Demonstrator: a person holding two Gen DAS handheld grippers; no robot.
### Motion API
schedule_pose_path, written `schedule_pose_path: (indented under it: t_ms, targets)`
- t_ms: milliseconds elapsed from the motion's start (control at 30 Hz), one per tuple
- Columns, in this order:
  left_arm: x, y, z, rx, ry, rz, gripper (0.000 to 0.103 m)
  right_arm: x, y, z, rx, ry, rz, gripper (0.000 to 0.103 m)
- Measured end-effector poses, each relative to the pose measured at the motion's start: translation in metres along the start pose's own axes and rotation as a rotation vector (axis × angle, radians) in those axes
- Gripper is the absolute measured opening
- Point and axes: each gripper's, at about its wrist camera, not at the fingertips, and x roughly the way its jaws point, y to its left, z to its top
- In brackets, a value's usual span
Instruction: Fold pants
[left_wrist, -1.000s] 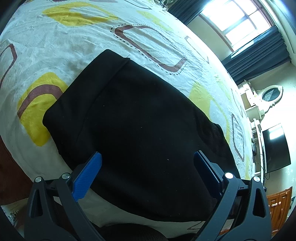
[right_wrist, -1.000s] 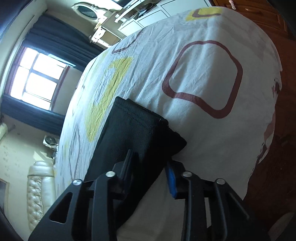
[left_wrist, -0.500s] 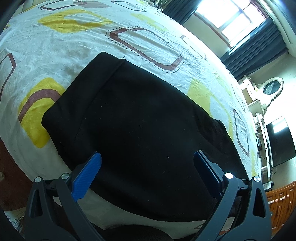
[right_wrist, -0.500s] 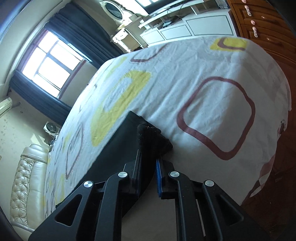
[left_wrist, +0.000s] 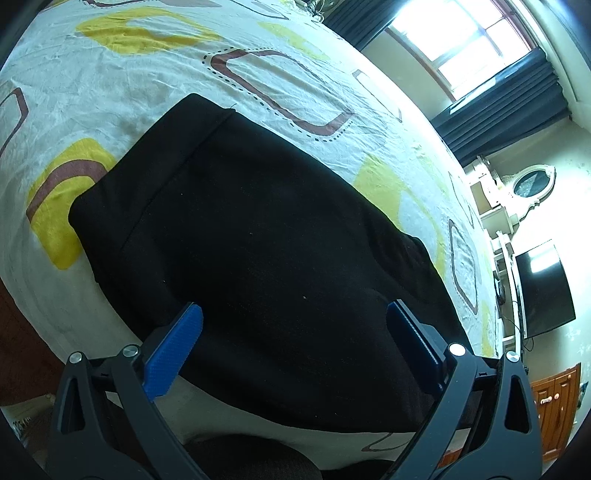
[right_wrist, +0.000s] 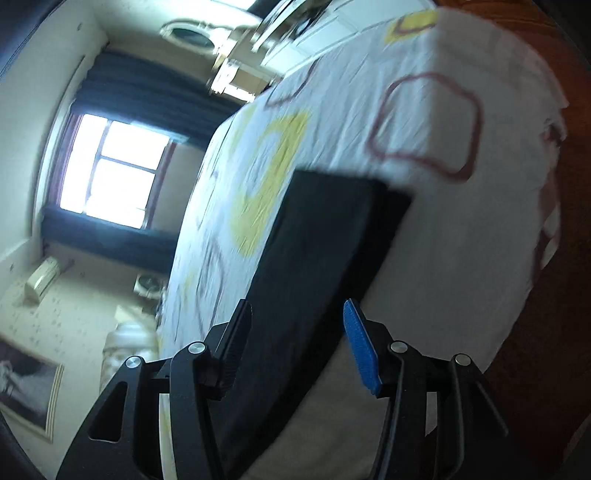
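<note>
Black pants (left_wrist: 258, 236) folded flat into a rough rectangle on the bed (left_wrist: 122, 85), close to its near edge, one short end toward the corner in the right wrist view (right_wrist: 332, 236). Left gripper (left_wrist: 291, 332) spread wide, poised just above the fabric, blue ribbed pads (left_wrist: 173, 350) either side of the near part of the bundle, gripping nothing. Right gripper (right_wrist: 295, 332) about half apart, jaws opening, pads clear of the cloth; pants edge seen through the gap, not pinched. Fabric matte, thick knit, few lint specks, stitched seam along the left fold, layered edge at the far right end. Bedsheet white, creased, printed with yellow blobs and brown rounded-square outlines. Gripper frames black plastic with silver screws. Right wrist view motion-blurred.
</note>
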Motion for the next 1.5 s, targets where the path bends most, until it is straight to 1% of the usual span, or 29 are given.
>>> schedule_pose_path:
  t_ms: [67,100,200,300,400,500,533,567,633,733,867,933,967,1033,1067,1100,1133,1167,1200,1267,1333,1400,1433,1500]
  targets:
    - [0.000,-0.003,-0.001,0.006,-0.002,0.007,0.099,0.031,0.021,-0.034,-0.016,0.145,0.067,0.053]
    - [0.000,-0.004,-0.002,0.009,-0.002,0.006,0.099,0.047,0.026,-0.048,0.003,0.213,0.097,0.053]
    - [0.001,-0.006,-0.003,0.019,0.011,0.003,0.099,0.080,0.028,-0.078,0.068,0.322,0.121,0.053]
    - [0.003,-0.006,-0.002,0.014,0.025,0.002,0.099,0.097,0.031,-0.093,0.056,0.348,0.092,0.053]
    - [0.005,-0.005,0.000,0.003,0.035,-0.005,0.099,0.105,0.037,-0.096,0.033,0.334,0.069,0.053]
    - [0.005,-0.005,-0.001,0.001,0.039,-0.007,0.099,0.107,0.036,-0.101,0.062,0.321,0.059,0.050]
    - [0.005,-0.005,-0.002,0.000,0.039,-0.007,0.099,0.108,0.037,-0.100,0.055,0.316,0.056,0.043]
    - [0.005,-0.005,-0.002,0.000,0.040,-0.006,0.099,0.107,0.035,-0.101,0.046,0.310,0.049,0.025]
    - [0.006,-0.006,-0.002,0.003,0.040,-0.005,0.099,0.106,0.031,-0.101,0.044,0.309,0.044,0.010]
    - [0.005,-0.007,-0.004,0.005,0.040,-0.004,0.099,0.098,0.029,-0.105,0.035,0.307,0.039,0.008]
    - [0.005,-0.009,-0.006,0.010,0.043,-0.002,0.099,0.093,0.021,-0.106,0.022,0.300,0.016,0.008]
    - [0.006,-0.010,-0.006,0.017,0.047,-0.001,0.099,0.095,0.019,-0.108,0.043,0.309,0.026,0.008]
    - [0.007,-0.010,-0.005,0.021,0.048,0.000,0.099,0.095,0.020,-0.110,0.046,0.310,0.031,0.011]
    - [0.006,-0.009,-0.005,0.020,0.047,-0.001,0.099,0.101,0.030,-0.114,0.034,0.337,0.052,0.013]
    - [0.007,-0.009,-0.005,0.018,0.047,-0.002,0.099,0.106,0.036,-0.118,0.036,0.357,0.077,0.024]
    - [0.007,-0.009,-0.005,0.017,0.048,-0.001,0.099,0.110,0.040,-0.122,0.042,0.373,0.101,0.032]
    - [0.007,-0.009,-0.005,0.017,0.049,0.000,0.099,0.113,0.042,-0.125,0.042,0.389,0.117,0.046]
    - [0.008,-0.009,-0.006,0.019,0.049,0.002,0.099,0.118,0.046,-0.129,0.038,0.411,0.138,0.049]
    - [0.008,-0.010,-0.006,0.022,0.048,0.004,0.099,0.125,0.049,-0.134,0.033,0.435,0.154,0.049]
    - [0.007,-0.011,-0.006,0.030,0.047,0.007,0.099,0.135,0.053,-0.139,0.012,0.472,0.150,0.049]
    - [0.007,-0.011,-0.007,0.034,0.048,0.007,0.099,0.138,0.058,-0.137,-0.047,0.500,0.127,0.046]
    - [0.006,-0.011,-0.007,0.030,0.048,0.001,0.099,0.131,0.065,-0.133,-0.122,0.536,0.118,0.047]
    - [0.006,-0.011,-0.006,0.028,0.049,-0.001,0.099,0.125,0.070,-0.131,-0.177,0.537,0.104,0.048]
    - [0.007,-0.011,-0.006,0.026,0.050,0.000,0.099,0.103,0.079,-0.116,-0.297,0.477,0.079,0.048]
